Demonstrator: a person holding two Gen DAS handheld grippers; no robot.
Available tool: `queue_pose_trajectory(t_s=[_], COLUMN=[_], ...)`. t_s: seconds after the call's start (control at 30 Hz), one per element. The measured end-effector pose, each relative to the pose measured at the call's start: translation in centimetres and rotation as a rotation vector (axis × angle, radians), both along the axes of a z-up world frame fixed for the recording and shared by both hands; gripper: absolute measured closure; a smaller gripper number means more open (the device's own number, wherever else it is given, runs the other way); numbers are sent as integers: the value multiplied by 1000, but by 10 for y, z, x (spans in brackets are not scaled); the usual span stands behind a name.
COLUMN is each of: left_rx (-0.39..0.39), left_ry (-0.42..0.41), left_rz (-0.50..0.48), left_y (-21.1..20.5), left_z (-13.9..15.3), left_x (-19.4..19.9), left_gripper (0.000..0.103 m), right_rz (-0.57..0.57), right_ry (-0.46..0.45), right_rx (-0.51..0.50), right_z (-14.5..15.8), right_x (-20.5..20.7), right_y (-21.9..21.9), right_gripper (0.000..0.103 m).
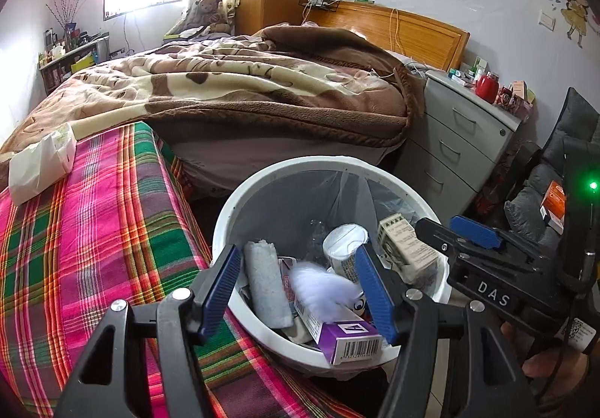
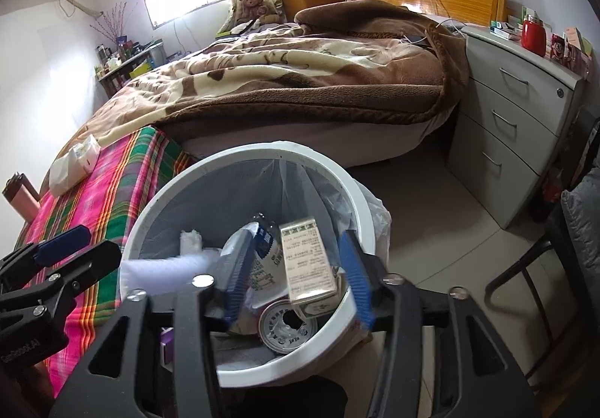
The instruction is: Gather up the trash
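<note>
Bedroom, brown-blanketed bed (image 1: pixel 240 88) behind, plaid cover (image 1: pixel 93 230) alongside. White bin (image 1: pixel 232 230) on floor holds trash — beige carton (image 2: pixel 305 260), purple box (image 1: pixel 348 337), can (image 2: pixel 287 330). Blurred white tissue (image 1: pixel 322 288) between left gripper (image 1: pixel 300 290) pads, untouched. Right gripper (image 2: pixel 296 279) — jaws apart, astride carton, pads clear.
</note>
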State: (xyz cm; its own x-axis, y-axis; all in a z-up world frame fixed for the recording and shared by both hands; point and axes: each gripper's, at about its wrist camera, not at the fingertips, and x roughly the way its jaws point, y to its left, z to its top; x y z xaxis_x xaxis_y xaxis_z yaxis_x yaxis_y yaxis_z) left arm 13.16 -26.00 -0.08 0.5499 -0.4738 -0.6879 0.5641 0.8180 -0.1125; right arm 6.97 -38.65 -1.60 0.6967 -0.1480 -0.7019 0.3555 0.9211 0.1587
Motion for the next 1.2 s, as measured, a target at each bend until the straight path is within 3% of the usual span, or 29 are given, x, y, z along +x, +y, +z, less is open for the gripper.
queue_pose_trajectory(t_s=[0.4, 0.83, 1.0, 1.2], left_rx=[-24, -31, -36, -58], left_ry=[-21, -102, -143, -183], left_rz=[29, 116, 154, 183], left_y=[22, 60, 78, 96], left_z=[10, 22, 27, 25], left_x=[-8, -31, -41, -58], left_gripper=[29, 25, 23, 21], right_rz=[17, 55, 62, 55], right_ry=[-29, -100, -142, -188], right_rx=[1, -58, -76, -101], right_z=[8, 24, 30, 31], right_x=[-7, -25, -38, -56], right_y=[13, 48, 62, 79], right_gripper=[45, 45, 37, 36])
